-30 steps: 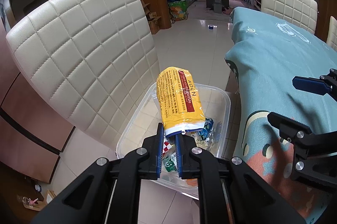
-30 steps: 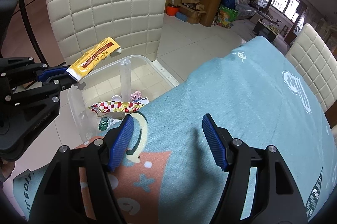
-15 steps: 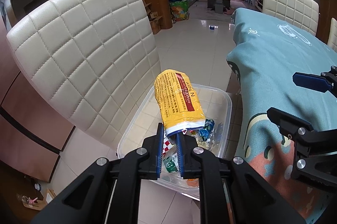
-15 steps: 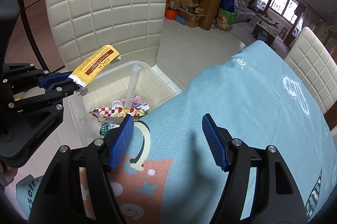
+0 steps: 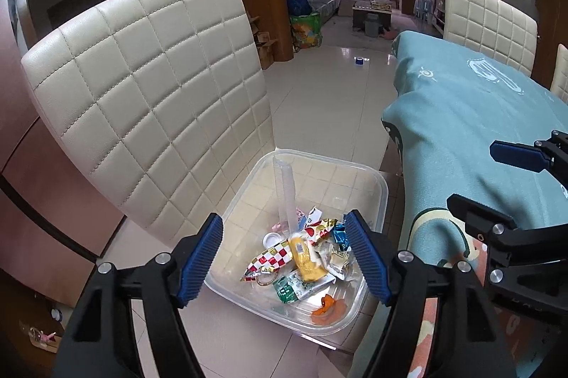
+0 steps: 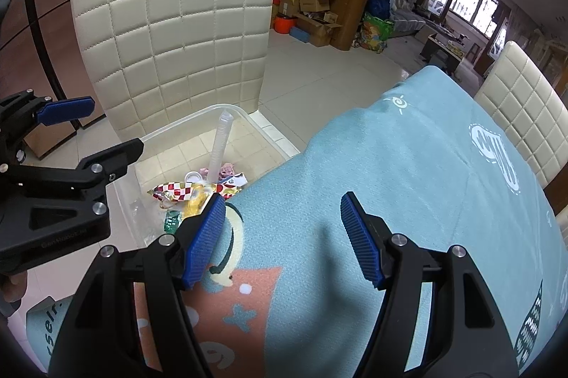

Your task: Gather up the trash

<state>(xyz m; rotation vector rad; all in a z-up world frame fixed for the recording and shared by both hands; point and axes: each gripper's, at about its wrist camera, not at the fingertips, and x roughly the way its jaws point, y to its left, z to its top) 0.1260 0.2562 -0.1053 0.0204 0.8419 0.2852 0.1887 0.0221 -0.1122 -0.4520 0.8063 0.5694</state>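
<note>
left gripper (image 5: 284, 257) spread wide, empty, over the clear bin (image 5: 381, 197), yellow wrapper (image 5: 305, 262) in bin w/ other trash; right gripper (image 6: 282, 236) spread, empty, beside bin; lift clear before reaching.

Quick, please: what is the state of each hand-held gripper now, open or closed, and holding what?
Left hand-held gripper: open, holding nothing, above the clear bin.
Right hand-held gripper: open, holding nothing, above the tablecloth.

Trash (image 5: 301, 257) in bin (image 5: 381, 197), chair (image 5: 149, 94) left, table (image 5: 472, 129) right
</note>
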